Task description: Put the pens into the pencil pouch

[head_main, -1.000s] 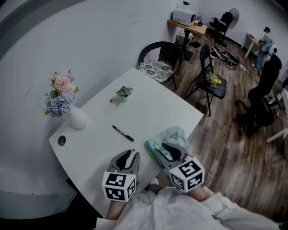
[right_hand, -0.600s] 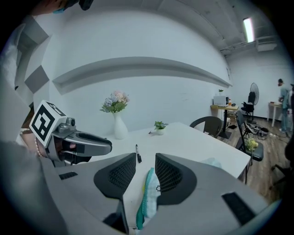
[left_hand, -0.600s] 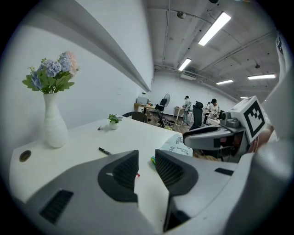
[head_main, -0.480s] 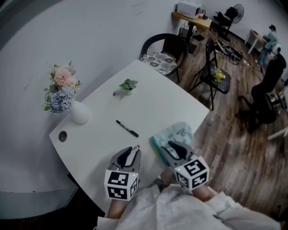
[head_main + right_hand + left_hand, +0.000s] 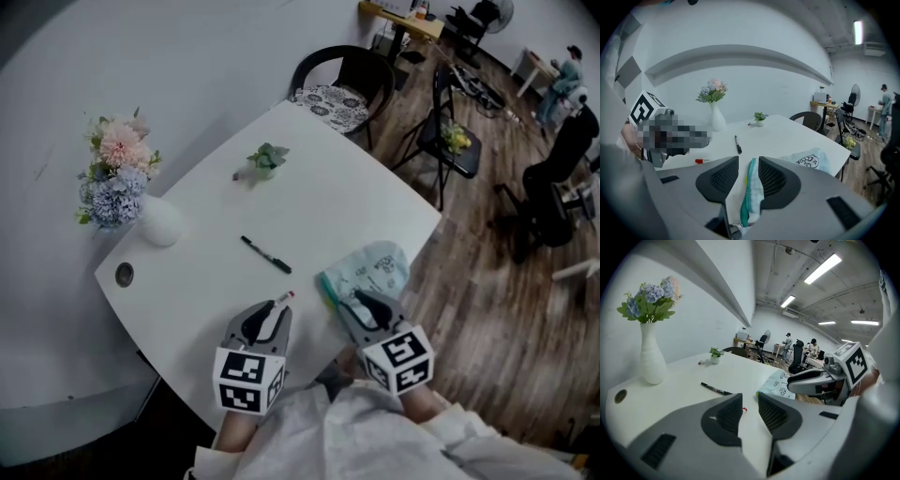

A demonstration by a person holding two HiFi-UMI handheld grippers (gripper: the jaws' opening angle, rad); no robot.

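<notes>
Over the pouch (image 5: 377,267), right gripper (image 5: 364,300) nose-down

Overhead and two low views, shared table (image 5: 328,206)

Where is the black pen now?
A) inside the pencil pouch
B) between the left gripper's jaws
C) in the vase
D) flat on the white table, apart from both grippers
D: the black pen lies flat on the white table, beyond the left gripper and the right gripper, touching neither.
</notes>
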